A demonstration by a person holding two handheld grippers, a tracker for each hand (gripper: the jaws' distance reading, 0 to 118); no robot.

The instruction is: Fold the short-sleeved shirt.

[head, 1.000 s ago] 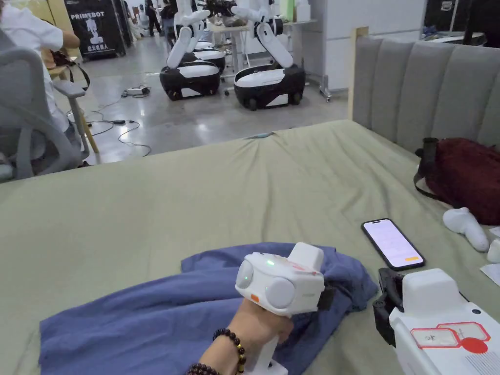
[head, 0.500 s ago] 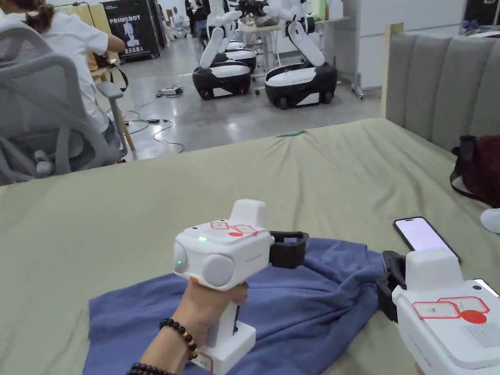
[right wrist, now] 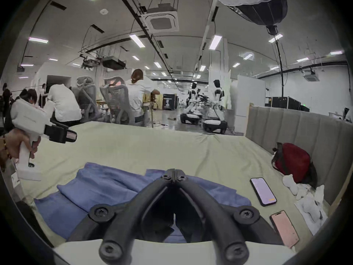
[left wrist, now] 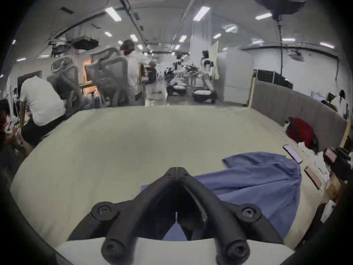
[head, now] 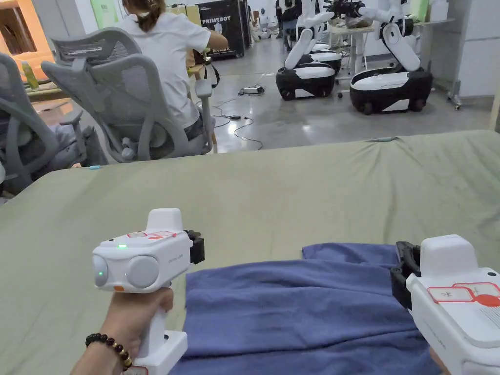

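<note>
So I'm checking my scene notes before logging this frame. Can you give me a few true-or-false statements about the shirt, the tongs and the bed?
1. The blue shirt lies on the green bed sheet. True.
2. The left tongs are wide open. False: their jaws meet at the tips.
3. The right tongs are shut. True.
4. The left tongs hold a shirt sleeve. False: nothing sits between the jaws.
5. A lit phone lies on the bed. True.
</note>
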